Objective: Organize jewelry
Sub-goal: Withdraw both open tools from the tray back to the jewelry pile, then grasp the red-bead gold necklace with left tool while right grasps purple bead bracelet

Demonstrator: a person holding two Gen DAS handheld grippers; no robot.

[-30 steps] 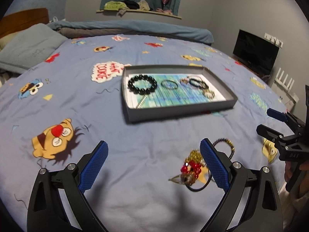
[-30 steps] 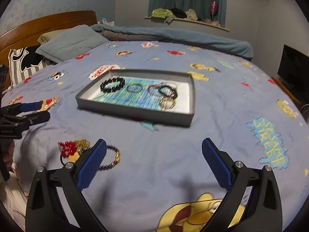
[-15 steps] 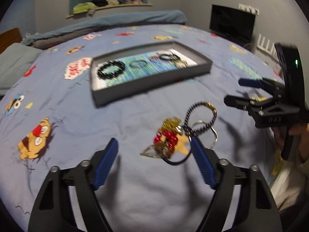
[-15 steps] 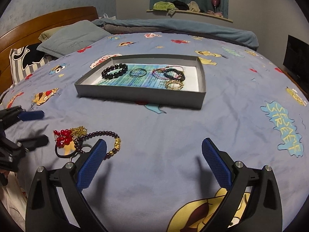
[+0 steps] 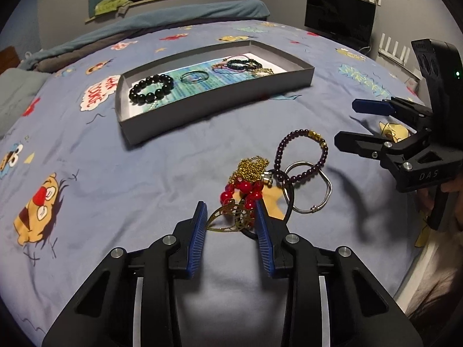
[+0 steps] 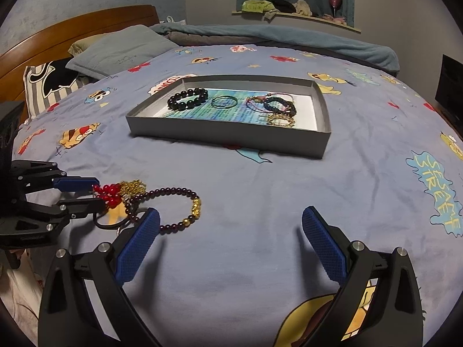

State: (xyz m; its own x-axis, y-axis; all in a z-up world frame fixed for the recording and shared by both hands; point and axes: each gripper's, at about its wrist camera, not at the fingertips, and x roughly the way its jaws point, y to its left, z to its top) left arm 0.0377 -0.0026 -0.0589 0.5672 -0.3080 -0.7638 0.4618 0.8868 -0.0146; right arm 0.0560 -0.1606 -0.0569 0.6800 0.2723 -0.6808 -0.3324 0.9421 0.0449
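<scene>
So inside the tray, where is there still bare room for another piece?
In the tray, bare lining shows along the near wall, in front of the black bead bracelet and thin green ring, and at the left corner. The right end is crowded with a tangle of bracelets.

Blue cartoon-print bedsheet (image 5: 115,179); grey tray (image 5: 217,107); red beads (image 5: 244,189), purple-and-gold bracelet (image 5: 303,156)

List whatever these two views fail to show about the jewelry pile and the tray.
- Left wrist view: the black cord runs under the red bead cluster; its full loop is hidden.
- Right wrist view: the silver ring is hidden behind the right gripper's finger.
- Both views: the tangled pieces at the gray tray's right end are too small to separate.
</scene>
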